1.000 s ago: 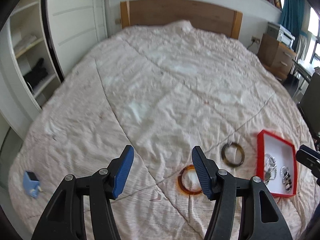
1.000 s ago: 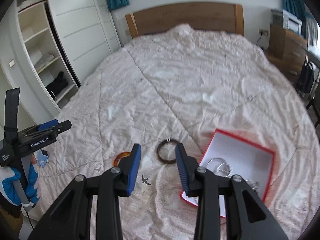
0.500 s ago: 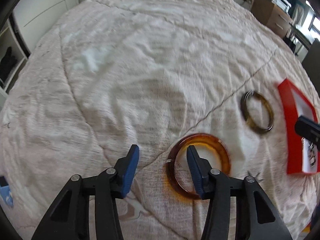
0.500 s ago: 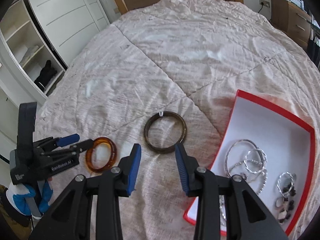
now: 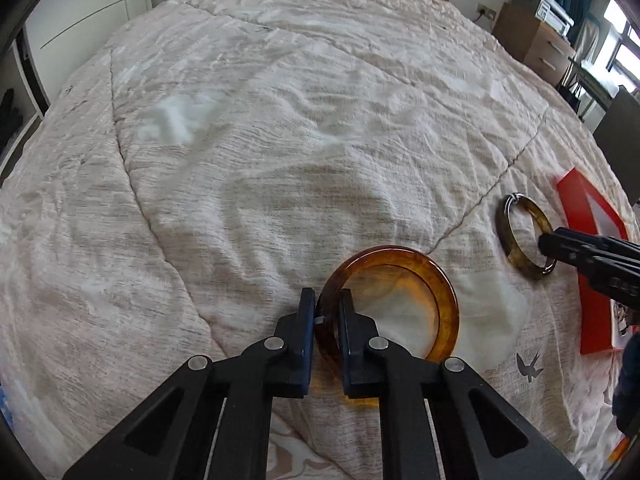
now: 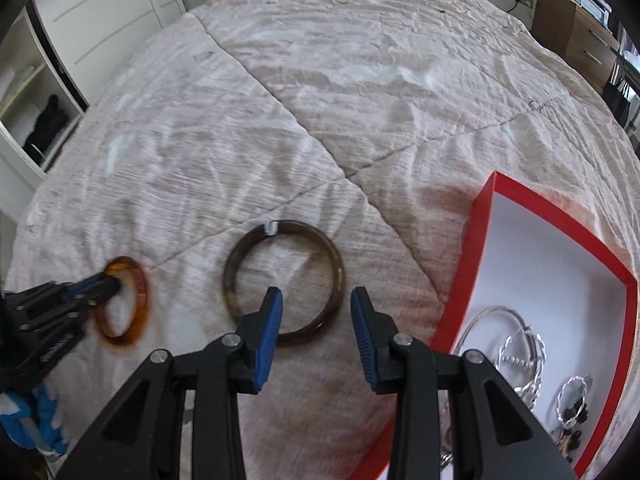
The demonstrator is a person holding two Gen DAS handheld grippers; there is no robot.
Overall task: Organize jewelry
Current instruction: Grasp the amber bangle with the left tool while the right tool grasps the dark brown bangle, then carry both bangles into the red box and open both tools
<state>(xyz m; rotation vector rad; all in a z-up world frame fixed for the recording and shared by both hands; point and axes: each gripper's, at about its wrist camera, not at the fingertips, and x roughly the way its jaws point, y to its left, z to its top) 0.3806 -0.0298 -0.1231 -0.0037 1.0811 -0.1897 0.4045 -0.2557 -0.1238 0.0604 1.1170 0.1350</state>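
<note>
Left gripper [image 5: 325, 312] clamped on the amber bangle [image 5: 400, 300]; red box [image 6: 552, 248] lies right, beyond the right gripper [image 6: 316, 320], part-open, empty, over the dark bangle [image 6: 284, 280].

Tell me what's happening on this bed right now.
A person is sorting jewelry with two handheld grippers. The left gripper, whose jaws have just been closing, now pinches the amber bangle. The right gripper is open over the dark bangle's rim. The red box already holds silver pieces.

My blue-padded black fingers [image 6: 269, 326] frame a dark olive-brown mottled bangle [image 6: 338, 276]; beside it an amber translucent bangle [image 5: 446, 300], a red-rimmed white box [image 6: 568, 220], a beige crinkled quilt [image 5: 280, 140].
</note>
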